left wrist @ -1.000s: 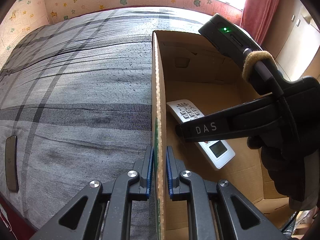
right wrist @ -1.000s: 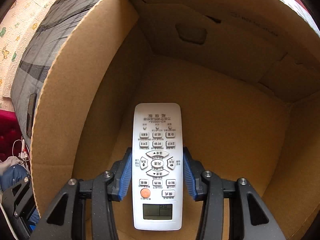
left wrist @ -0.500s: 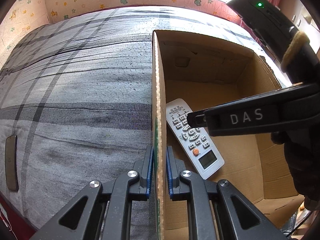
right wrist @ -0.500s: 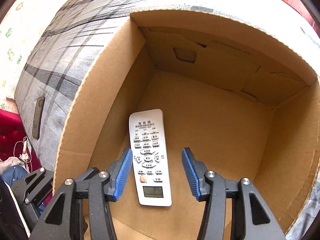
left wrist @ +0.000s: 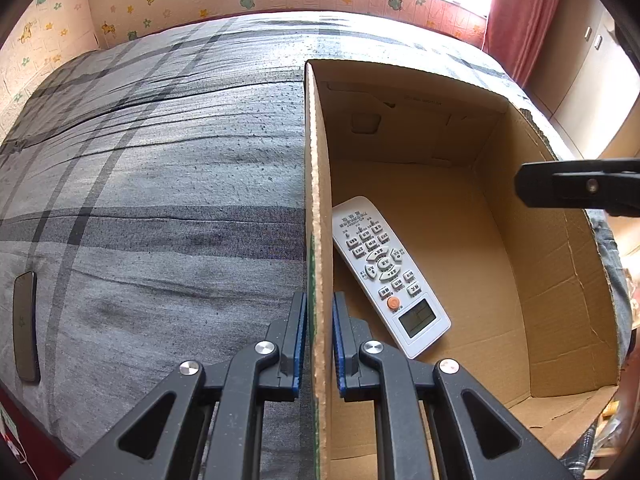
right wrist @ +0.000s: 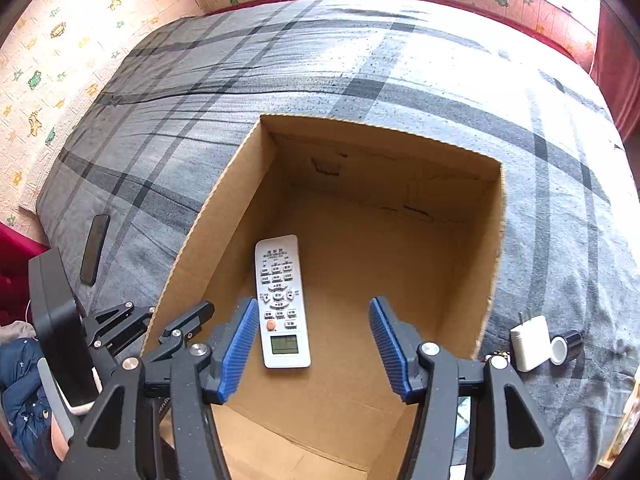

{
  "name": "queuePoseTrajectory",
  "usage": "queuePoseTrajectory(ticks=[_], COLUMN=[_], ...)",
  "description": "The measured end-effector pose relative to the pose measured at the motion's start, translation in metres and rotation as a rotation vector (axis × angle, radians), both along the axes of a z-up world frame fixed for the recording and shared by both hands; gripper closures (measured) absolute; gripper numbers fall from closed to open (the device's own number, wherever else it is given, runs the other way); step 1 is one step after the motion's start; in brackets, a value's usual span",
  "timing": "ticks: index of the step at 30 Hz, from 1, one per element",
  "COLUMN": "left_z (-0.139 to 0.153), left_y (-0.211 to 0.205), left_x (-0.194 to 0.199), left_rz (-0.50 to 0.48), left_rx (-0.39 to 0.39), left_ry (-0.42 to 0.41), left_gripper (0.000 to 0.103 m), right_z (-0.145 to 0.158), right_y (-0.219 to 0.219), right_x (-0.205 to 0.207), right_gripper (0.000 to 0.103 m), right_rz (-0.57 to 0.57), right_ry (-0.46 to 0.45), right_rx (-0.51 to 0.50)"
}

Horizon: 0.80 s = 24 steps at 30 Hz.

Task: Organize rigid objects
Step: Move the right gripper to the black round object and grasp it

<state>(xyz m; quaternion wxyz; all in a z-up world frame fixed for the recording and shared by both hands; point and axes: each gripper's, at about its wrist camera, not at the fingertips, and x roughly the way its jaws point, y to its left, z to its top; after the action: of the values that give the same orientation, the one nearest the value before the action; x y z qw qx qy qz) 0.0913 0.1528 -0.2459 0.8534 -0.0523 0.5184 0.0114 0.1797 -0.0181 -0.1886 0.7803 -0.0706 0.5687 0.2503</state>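
Grey plaid bedding covers the bed [right wrist: 400,60] that carries everything, with cartoon-patterned wall panels behind it and a red curtain at the edge of the left wrist view. I have the cardboard box [right wrist: 492,248] sitting open on the bed. Its left wall is pinched between the pads of my left gripper [left wrist: 319,344], which is clamped shut on the cardboard edge and steadies the box.

My right gripper [right wrist: 314,350] hovers above the box with its jaws opening and nothing between them; the white remote [right wrist: 282,300] lies flat on the box floor below, display end toward me, close to the left wall. In the left wrist view the remote [left wrist: 388,276] sits at about three o'clock from the clamped wall, and only a black part of the right gripper shows at the right edge.

So one item looks done. Outside the box, at about four o'clock from it in the right wrist view, I see a white charger plug [right wrist: 530,342] and a small black cylinder [right wrist: 566,346] just beside it, both on the bedding. At about nine o'clock from the box, a dark flat phone-like slab [right wrist: 95,250] lies on the bed. I judge these three are left to collect, so the task is early.
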Motion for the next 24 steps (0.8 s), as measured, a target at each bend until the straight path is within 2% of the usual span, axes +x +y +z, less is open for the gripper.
queuePoseTrajectory(ticks=[3,5,9,11,20,24], left_z=[0.000,0.000,0.000,0.000,0.000,0.000], left_y=[-0.001,-0.001,0.000,0.000,0.001,0.001], left_x=[0.000,0.000,0.000,0.000,0.000,0.001], left_rz=[0.000,0.001,0.006,0.006,0.005,0.006], left_rx=[0.008,0.010,0.001,0.000,0.002,0.003], left_ry=[0.001,0.002,0.001,0.002,0.001,0.002], left_gripper=[0.090,0.090,0.090,0.090,0.090,0.090], right_z=[0.014,0.020,0.029,0.029,0.006,-0.017], right_y=[-0.019,-0.033,-0.070,-0.089,-0.167,-0.198], right_x=[-0.001,0.000,0.006,0.012,0.040,0.053], right_gripper=[0.023,0.020,0.011,0.001,0.000,0.000], right_rz=[-0.043,-0.072,-0.129,-0.160,-0.309,-0.372], right_ry=[-0.056,-0.080,-0.085,-0.091,-0.116,-0.068], right_rx=[-0.013,-0.022,0.003,0.007,-0.118,-0.138])
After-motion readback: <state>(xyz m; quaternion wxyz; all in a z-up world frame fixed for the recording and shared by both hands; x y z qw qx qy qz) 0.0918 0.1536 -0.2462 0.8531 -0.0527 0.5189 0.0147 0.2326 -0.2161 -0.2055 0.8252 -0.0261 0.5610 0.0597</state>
